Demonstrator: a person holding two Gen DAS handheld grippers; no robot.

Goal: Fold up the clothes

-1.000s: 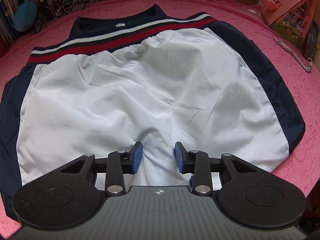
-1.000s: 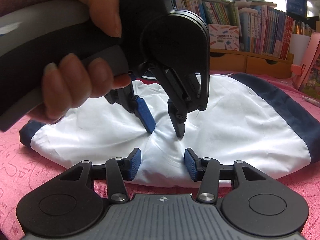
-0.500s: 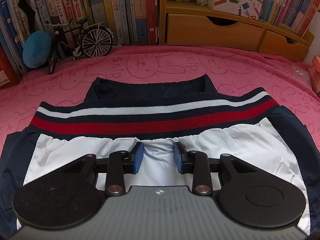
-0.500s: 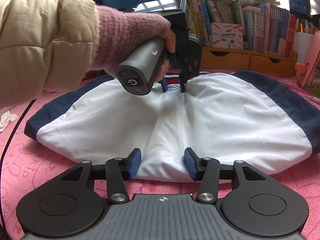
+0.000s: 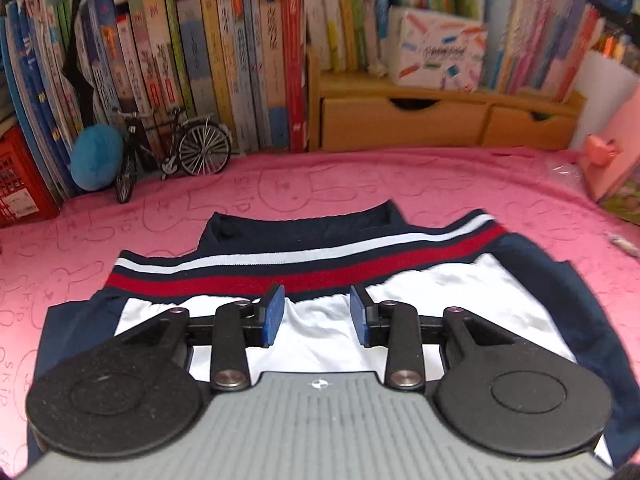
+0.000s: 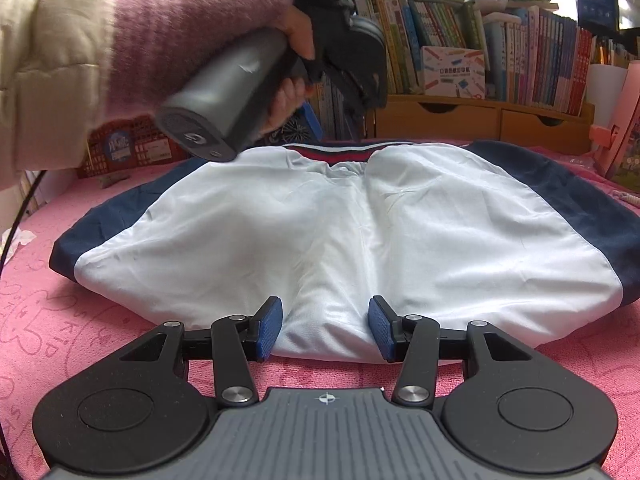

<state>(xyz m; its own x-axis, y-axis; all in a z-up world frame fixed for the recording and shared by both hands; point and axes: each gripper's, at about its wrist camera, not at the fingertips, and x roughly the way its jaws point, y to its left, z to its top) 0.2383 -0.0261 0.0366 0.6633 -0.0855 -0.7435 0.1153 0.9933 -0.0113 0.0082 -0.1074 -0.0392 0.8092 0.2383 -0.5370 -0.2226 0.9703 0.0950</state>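
— Where do we stand with the left hand-held gripper (image 5: 317,314)?
— We see it raised above the waistband end of the shorts (image 5: 440,280); its blue pads (image 5: 273,312) are parted and have just been opening a little; only white cloth shows far below the gap, nothing pinched.
— And the right hand-held gripper (image 6: 326,330)?
— It sits low at the near hem of the shorts (image 6: 320,240); the hem's middle fold lies between its pads, yet we see a gap on each side, so it stands open, not clamped.
— The garment itself?
— Spread flat on a pink cloth (image 5: 360,184) printed with rabbit outlines; white panels in the middle, navy side bands, a waistband (image 5: 304,272) striped red, white and navy at the far end.
— And the room?
— In the right view a hand (image 6: 296,56) in a fuzzy pink cuff and cream padded sleeve (image 6: 48,80) holds the left tool's grey handle; behind the cloth, a wall of upright books (image 5: 224,64); a small model bicycle (image 5: 172,148); a blue plush ball (image 5: 96,158); wooden drawers (image 5: 404,120); a red crate (image 5: 20,176) at the left.
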